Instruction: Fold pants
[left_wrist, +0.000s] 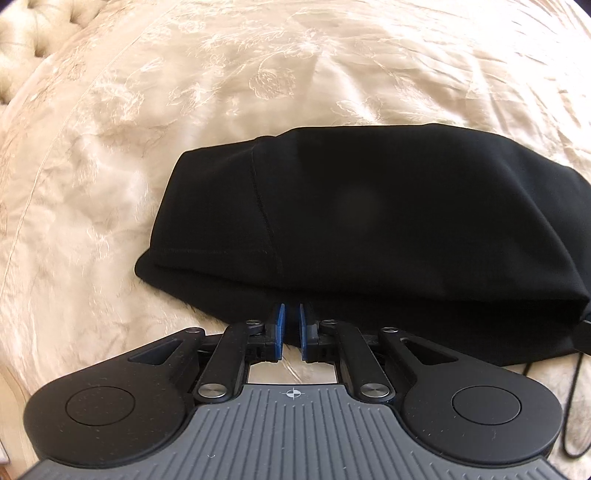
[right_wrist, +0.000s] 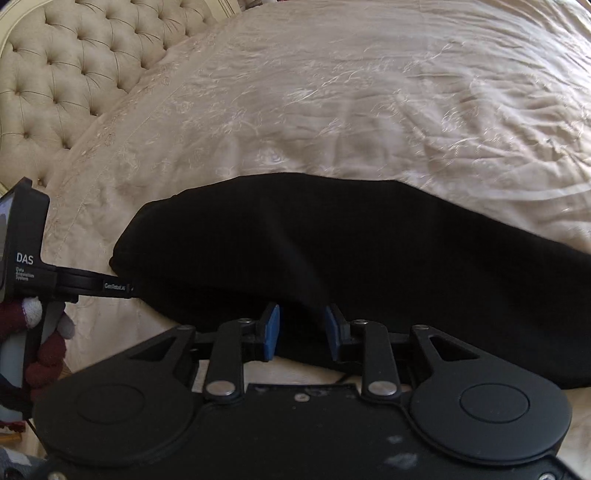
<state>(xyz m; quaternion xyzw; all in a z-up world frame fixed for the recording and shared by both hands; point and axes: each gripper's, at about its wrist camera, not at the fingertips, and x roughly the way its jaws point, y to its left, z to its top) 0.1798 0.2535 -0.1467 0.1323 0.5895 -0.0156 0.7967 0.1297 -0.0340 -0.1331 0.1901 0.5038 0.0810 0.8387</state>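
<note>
The black pants (left_wrist: 369, 229) lie folded in a thick bundle on a cream bedspread (left_wrist: 110, 184). My left gripper (left_wrist: 291, 311) is at the bundle's near edge, its blue pads almost together with dark cloth pinched between the tips. In the right wrist view the same pants (right_wrist: 369, 258) stretch across the middle. My right gripper (right_wrist: 302, 314) stands with its blue pads clearly apart, the near edge of the cloth lying in the gap and over the tips. The left tool's black body (right_wrist: 26, 251) shows at the far left, its fingers reaching into the pants' left end.
A tufted cream headboard (right_wrist: 74, 74) rises at the back left. The embroidered bedspread (right_wrist: 369, 110) spreads beyond the pants. A hand in a dark red and white glove (right_wrist: 44, 354) holds the left tool. A thin black cable (left_wrist: 570, 406) hangs at the right.
</note>
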